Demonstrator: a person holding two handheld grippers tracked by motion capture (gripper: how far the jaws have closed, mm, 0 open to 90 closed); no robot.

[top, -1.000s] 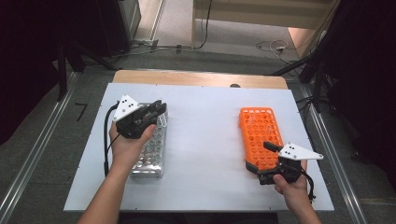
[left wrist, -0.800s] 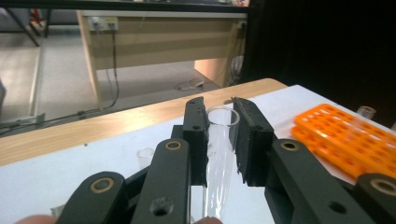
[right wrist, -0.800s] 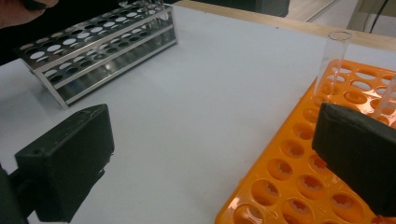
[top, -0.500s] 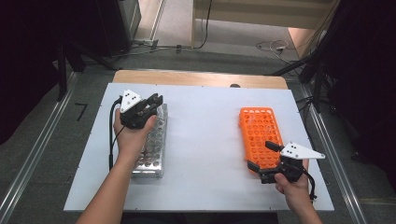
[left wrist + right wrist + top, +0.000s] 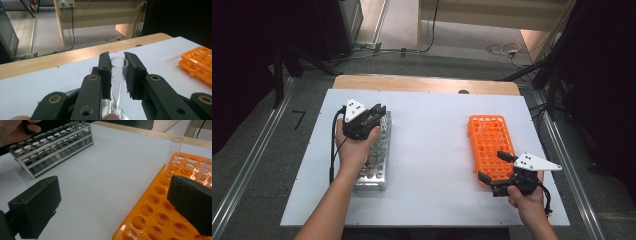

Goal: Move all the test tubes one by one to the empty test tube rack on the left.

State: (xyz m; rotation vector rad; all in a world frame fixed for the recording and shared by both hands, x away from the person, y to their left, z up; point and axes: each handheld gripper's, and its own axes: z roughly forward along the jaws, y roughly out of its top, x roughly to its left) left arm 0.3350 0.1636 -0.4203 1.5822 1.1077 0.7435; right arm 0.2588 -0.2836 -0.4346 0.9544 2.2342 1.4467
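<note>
My left gripper (image 5: 378, 111) (image 5: 117, 59) is shut on a clear glass test tube (image 5: 119, 65), held upright between its pads. It hangs over the far end of the metal tube rack (image 5: 374, 165) (image 5: 50, 147), and the tube's lower end reaches the shiny rack top. My right gripper (image 5: 492, 166) (image 5: 115, 202) stands open with nothing between its pads, at the near left corner of the orange tube rack (image 5: 489, 140) (image 5: 160, 215). Two clear tubes (image 5: 173, 152) stand in the orange rack's far holes.
Both racks lie on a white table top (image 5: 432, 150), with bare surface between them. A wooden strip (image 5: 427, 84) runs along the far edge. Cables and furniture legs lie on the floor beyond.
The left hand has sunk and shifted a little toward the metal rack's far end, tube still in its grip. The right hand has kept still.
</note>
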